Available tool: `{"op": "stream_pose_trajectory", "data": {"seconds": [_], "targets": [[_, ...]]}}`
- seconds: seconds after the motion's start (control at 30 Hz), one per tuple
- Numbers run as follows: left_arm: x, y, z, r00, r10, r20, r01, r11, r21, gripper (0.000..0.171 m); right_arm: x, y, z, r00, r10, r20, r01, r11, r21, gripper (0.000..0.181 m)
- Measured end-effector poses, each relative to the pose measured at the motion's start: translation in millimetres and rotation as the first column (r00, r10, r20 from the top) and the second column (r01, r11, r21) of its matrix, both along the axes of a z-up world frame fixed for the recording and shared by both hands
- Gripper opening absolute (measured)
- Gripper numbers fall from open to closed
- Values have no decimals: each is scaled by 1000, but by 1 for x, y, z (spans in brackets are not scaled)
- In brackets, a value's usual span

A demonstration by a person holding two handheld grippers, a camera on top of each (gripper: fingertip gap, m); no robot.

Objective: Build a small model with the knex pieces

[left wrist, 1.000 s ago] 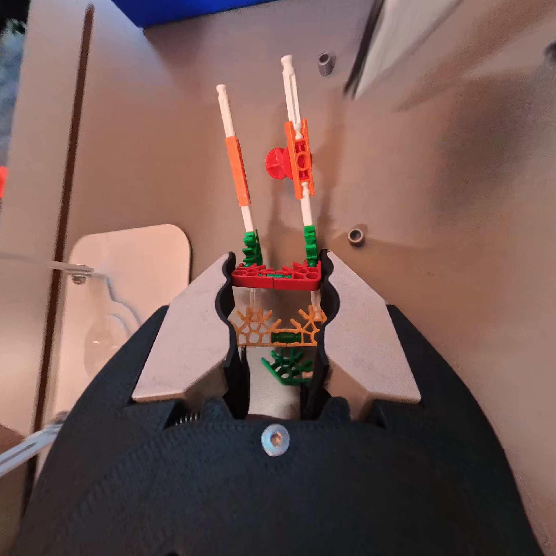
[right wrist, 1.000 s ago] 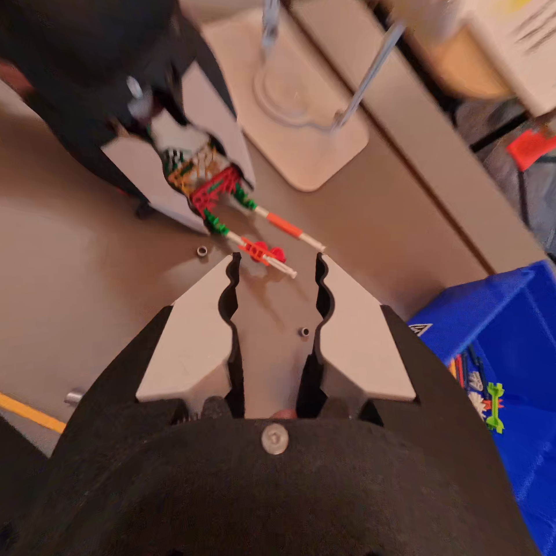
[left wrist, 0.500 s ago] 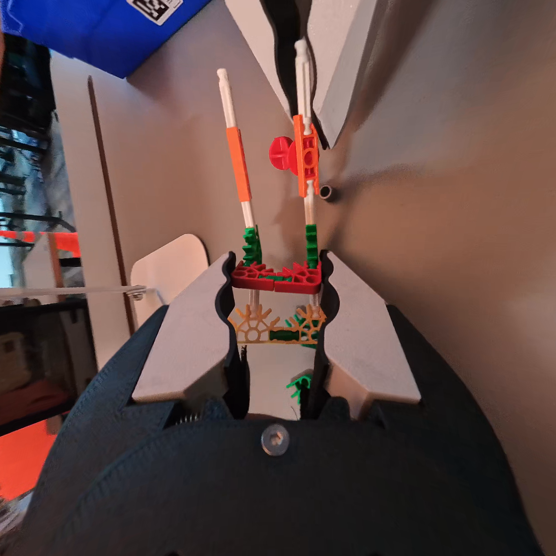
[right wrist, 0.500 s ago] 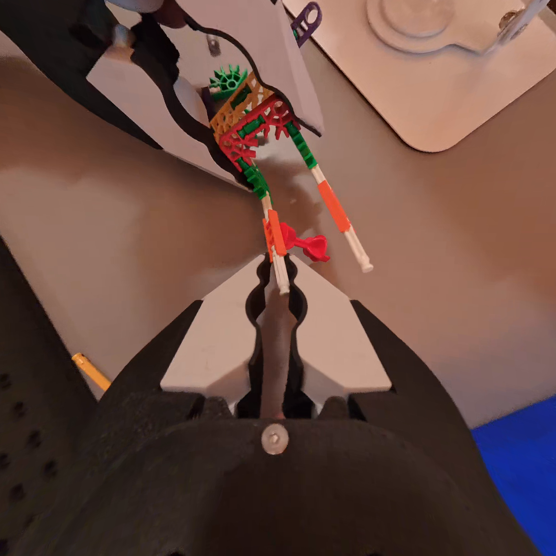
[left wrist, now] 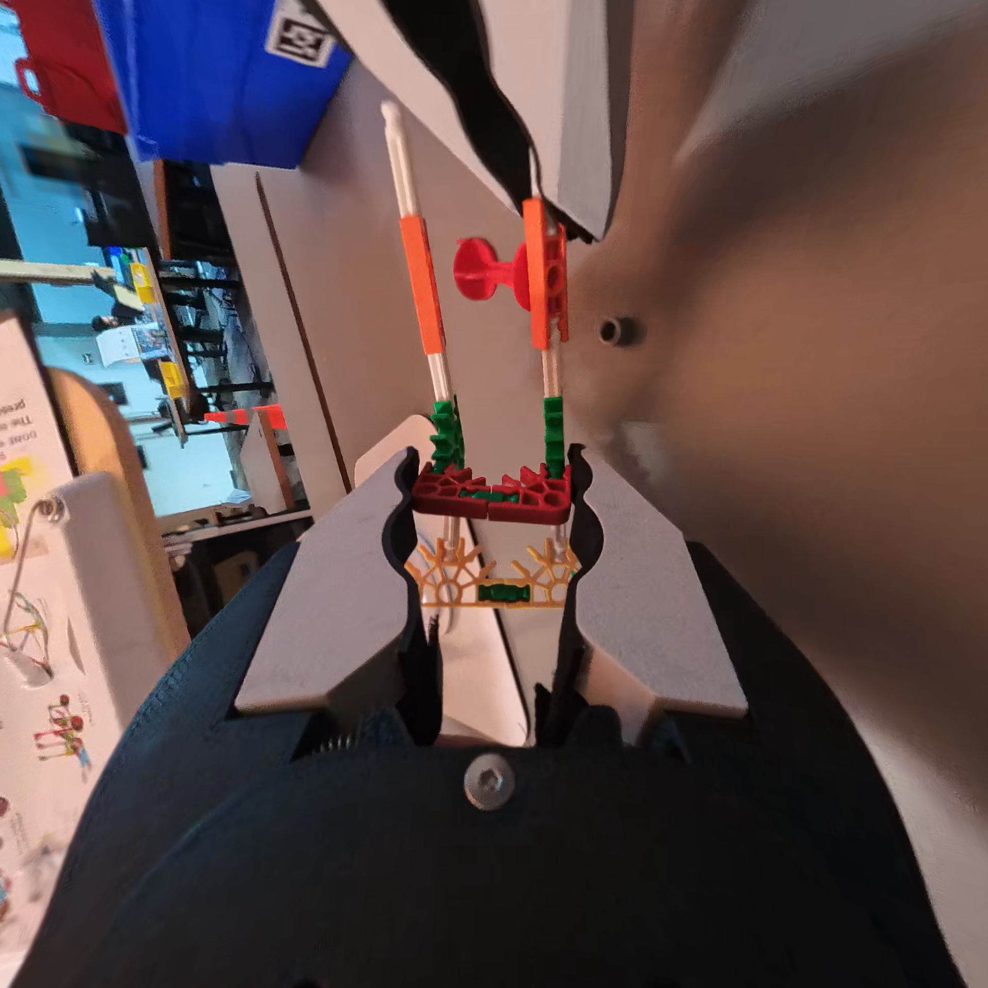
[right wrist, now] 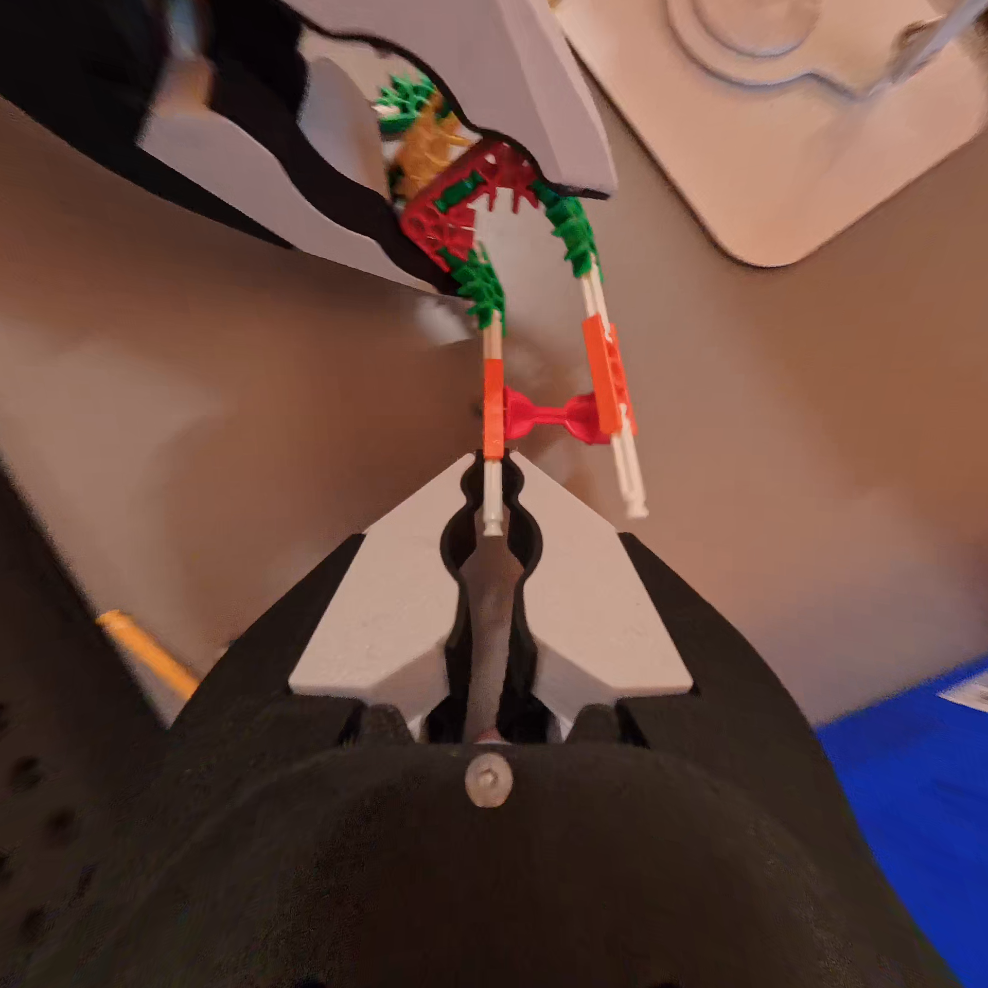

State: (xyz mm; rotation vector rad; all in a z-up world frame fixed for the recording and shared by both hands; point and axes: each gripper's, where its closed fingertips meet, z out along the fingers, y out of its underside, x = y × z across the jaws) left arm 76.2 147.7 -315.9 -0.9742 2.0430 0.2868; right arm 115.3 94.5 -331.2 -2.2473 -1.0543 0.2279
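Observation:
My left gripper (left wrist: pixel 492 460) is shut on a toy rod-and-connector assembly, clamping its red connectors (left wrist: pixel 492 494), with yellow connectors (left wrist: pixel 492 583) behind them. Two white rods with green connectors and orange sleeves (left wrist: pixel 422 288) stick forward. A red spool (left wrist: pixel 481 267) sits on the right sleeve. My right gripper (right wrist: pixel 493 460) is shut on the end of one white rod (right wrist: pixel 492 497), just below its orange sleeve (right wrist: pixel 493 406). In the right wrist view the red spool (right wrist: pixel 545 417) spans to the other sleeve. The right gripper also shows in the left wrist view (left wrist: pixel 550 214), and the left gripper in the right wrist view (right wrist: pixel 526 240).
A brown table (right wrist: pixel 214 401) lies below. A blue bin (left wrist: pixel 214 80) stands at its edge and also shows in the right wrist view (right wrist: pixel 909 802). There is a white stand base (right wrist: pixel 775 160), a yellow stick (right wrist: pixel 144 657), a metal insert (left wrist: pixel 615 330) and a picture sheet (left wrist: pixel 43 668). The grippers' ends are close to 7 cm from one another. Between my right fingertips and the yellow stick (right wrist: pixel 144 657) there is roughly 15 cm.
My right gripper went from open to shut on the end of the white rod. Both grippers tilted and moved closer together, and the red spool's free end came up to the other sleeve.

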Motion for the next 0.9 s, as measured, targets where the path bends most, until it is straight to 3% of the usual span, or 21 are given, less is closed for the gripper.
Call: {"op": "stream_pose_trajectory", "data": {"seconds": [0.07, 0.17, 0.3, 0.4, 0.53, 0.6, 0.67, 0.77, 0.87, 0.9], "targets": [[4, 7, 7, 996, 53, 73, -50, 998, -43, 56, 4, 3, 4, 997, 12, 74, -18, 997, 81, 3], [1, 12, 9, 982, 123, 140, -91, 971, -219, 78, 5, 8, 6, 981, 31, 192, -67, 981, 182, 3], [0, 9, 18, 943, 238, 235, -66, 821, -567, 102, 1, 14, 14, 970, 42, 241, -112, 952, 285, 3], [-1, 18, 38, 889, 305, 342, 9, 734, -679, 108, 4, 20, 26, 980, 1, 200, -69, 941, 332, 3], [-9, 32, 63, 811, 394, 432, 103, 631, -769, 105, 11, 25, 42, 993, -33, 115, -15, 920, 390, 3], [-13, 35, 66, 794, 422, 436, 138, 574, -807, 105, 12, 28, 54, 997, -50, 53, 23, 902, 432, 3], [-13, 29, 65, 796, 441, 414, 186, 473, -861, 106, 9, 30, 69, 998, -50, -36, 61, 879, 473, 3], [-4, 14, 71, 785, 440, 436, 284, 370, -885, 94, 2, 30, 92, 981, -25, -192, 122, 852, 510, 2], [12, 1, 87, 724, 448, 524, 411, 330, -850, 79, -4, 26, 106, 937, 26, -349, 157, 861, 484, 3], [16, -1, 95, 687, 451, 570, 455, 345, -821, 74, -8, 25, 106, 924, 52, -379, 146, 868, 475, 2]]}}
